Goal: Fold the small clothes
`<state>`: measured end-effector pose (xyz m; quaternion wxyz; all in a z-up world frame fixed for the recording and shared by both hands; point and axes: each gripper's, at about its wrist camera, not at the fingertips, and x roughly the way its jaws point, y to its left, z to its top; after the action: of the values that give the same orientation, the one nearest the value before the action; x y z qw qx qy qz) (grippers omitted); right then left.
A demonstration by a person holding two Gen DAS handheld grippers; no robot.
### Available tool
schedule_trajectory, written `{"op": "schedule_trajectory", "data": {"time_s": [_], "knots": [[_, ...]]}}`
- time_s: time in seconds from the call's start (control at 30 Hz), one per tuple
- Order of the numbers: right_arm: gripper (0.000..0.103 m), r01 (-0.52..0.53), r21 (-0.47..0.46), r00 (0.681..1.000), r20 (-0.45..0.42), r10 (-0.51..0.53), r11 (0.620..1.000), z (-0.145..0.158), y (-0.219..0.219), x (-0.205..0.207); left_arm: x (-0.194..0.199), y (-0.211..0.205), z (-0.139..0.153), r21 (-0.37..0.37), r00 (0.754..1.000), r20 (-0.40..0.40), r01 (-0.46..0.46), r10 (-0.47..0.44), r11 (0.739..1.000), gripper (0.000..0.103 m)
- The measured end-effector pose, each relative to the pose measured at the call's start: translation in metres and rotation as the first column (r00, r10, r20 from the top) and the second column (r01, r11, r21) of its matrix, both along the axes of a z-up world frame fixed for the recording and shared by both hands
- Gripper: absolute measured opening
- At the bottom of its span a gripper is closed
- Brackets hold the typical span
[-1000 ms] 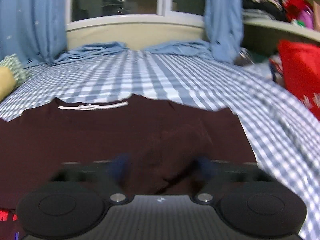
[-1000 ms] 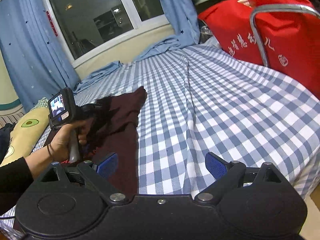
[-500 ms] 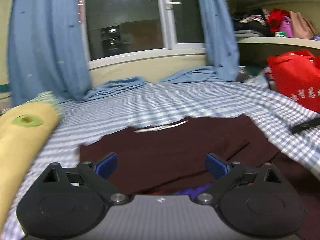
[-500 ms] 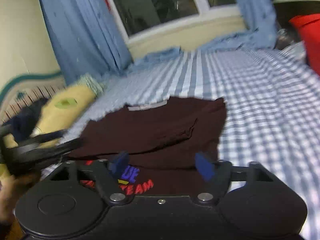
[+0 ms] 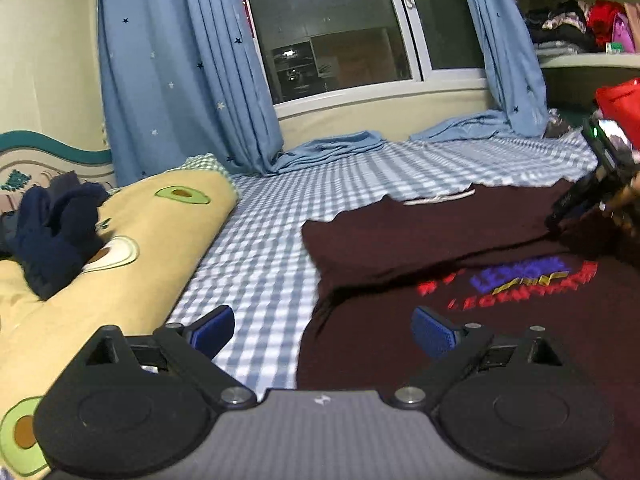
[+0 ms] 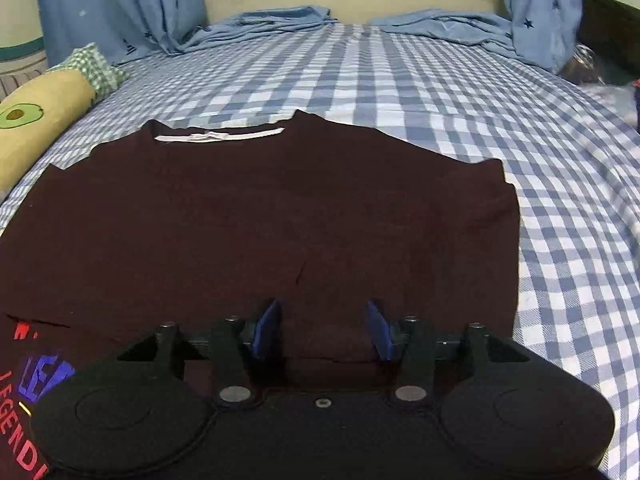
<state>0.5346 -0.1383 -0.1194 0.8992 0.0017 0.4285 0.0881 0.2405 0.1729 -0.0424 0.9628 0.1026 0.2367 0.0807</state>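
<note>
Left wrist: left gripper (image 5: 322,326), jaws wide, empty, straddling the maroon T-shirt (image 5: 460,236) hem edge on checked bedsheet (image 5: 272,248).
Right wrist: right gripper (image 6: 322,330), jaws closing, half-open over T-shirt's (image 6: 260,216) smooth folded edge, nothing pinched.

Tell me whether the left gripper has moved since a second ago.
Yes. The left gripper has swung toward the avocado pillow: before, its jaws sat over the maroon T-shirt; now they straddle the shirt's edge and the checked sheet.
</note>
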Motion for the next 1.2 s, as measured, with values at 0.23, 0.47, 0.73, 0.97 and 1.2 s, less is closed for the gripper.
{"op": "schedule_trajectory", "data": {"time_s": [0.23,0.47,0.73,0.97,1.2], "knots": [[0.073,-0.092,-0.019,0.993,0.078,0.093,0.996,0.048,-0.001,-0.053,-0.03,-0.005,-0.003,0.047,0.997,-0.012,0.08,-0.08,0.996,0.098],[0.094,-0.186,0.0,0.967,0.18,0.183,0.983,0.119,-0.026,-0.217,-0.082,-0.045,-0.008,0.246,0.945,-0.093,0.328,-0.315,0.912,0.098],[0.095,-0.145,0.128,0.977,0.178,0.121,0.981,0.122,-0.034,-0.352,-0.14,-0.094,-0.043,0.47,0.831,-0.282,0.556,-0.48,0.686,0.098],[0.095,-0.148,0.208,0.982,0.144,0.12,0.967,0.108,-0.025,-0.396,-0.15,-0.116,-0.091,0.576,0.814,-0.366,0.579,-0.45,0.578,0.098],[0.095,-0.129,0.189,0.982,0.164,0.098,0.973,0.117,-0.035,-0.394,-0.149,-0.12,-0.107,0.685,0.844,-0.316,0.519,-0.433,0.512,0.101]]}}
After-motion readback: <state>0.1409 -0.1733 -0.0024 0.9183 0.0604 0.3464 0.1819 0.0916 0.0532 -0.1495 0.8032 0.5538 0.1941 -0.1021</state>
